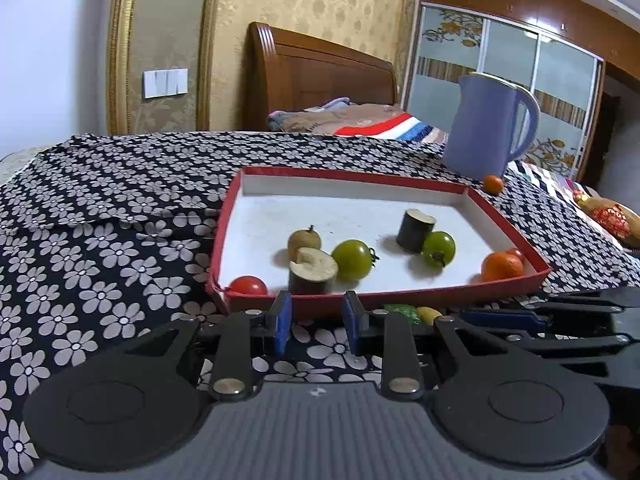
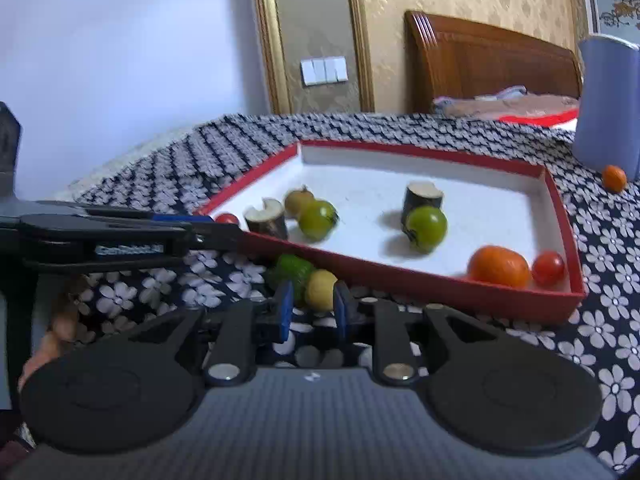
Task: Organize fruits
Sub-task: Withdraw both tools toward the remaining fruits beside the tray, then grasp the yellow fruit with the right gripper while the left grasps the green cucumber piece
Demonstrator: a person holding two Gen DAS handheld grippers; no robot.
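Note:
A red-rimmed white tray (image 1: 424, 186) (image 2: 416, 276) holds two green tomatoes (image 1: 352, 259) (image 2: 426, 222), a red tomato (image 1: 249, 285), two cut dark stubs (image 1: 313, 270), a brown fruit (image 1: 304, 239), an orange (image 1: 502, 266) (image 2: 498, 266) and a small red tomato (image 2: 548, 267). My left gripper (image 1: 316, 318) is open and empty at the tray's near rim. My right gripper (image 2: 311, 308) has its pads either side of a yellow fruit (image 2: 320, 289) (image 1: 428, 314) lying on the cloth beside a green one (image 2: 294, 268), just outside the tray.
A blue jug (image 1: 486, 128) (image 2: 608, 104) stands behind the tray's far right corner, with a small orange (image 1: 493, 184) (image 2: 614, 178) beside it. The flowered cloth (image 1: 100, 240) covers the table. A bed with a wooden headboard (image 1: 320, 76) lies behind.

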